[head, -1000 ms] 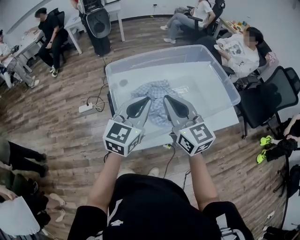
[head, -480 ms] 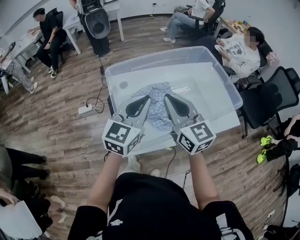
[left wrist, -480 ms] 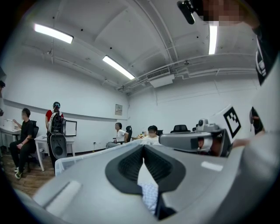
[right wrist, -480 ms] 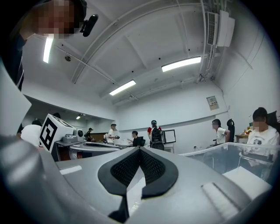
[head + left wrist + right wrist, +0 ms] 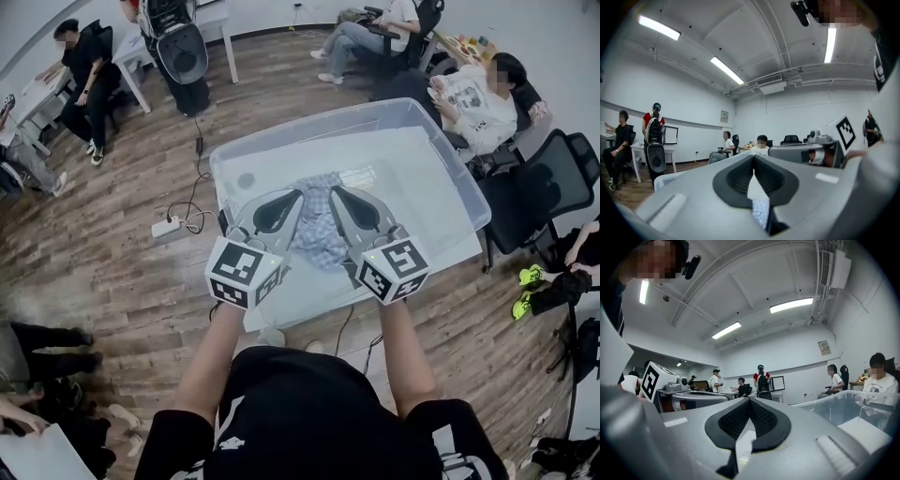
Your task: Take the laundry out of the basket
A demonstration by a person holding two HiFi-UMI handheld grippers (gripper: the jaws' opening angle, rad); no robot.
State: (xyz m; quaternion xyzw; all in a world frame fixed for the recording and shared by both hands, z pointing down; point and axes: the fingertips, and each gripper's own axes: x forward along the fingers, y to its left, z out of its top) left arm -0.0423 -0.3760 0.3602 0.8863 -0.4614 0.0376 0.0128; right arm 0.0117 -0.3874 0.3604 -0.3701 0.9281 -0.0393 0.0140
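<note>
A large clear plastic bin serves as the basket and stands in front of me. A blue checked garment lies crumpled on its bottom. My left gripper and right gripper are held level side by side above the bin's near half, their tips over the garment and apart from it. Both are shut with nothing between the pads. In the left gripper view the jaws meet at the tip, and a bit of the checked cloth shows below them. The right gripper view shows its jaws closed, with the bin wall to the right.
Seated people ring the room, one close at the bin's right. A black office chair stands by the bin's right corner. A power strip and cables lie on the wood floor at the left. A white table stands at the back.
Both grippers have moved forward together over the bin, so more of the bin now lies beneath them. Their jaws stayed shut, and the garment has not moved.
</note>
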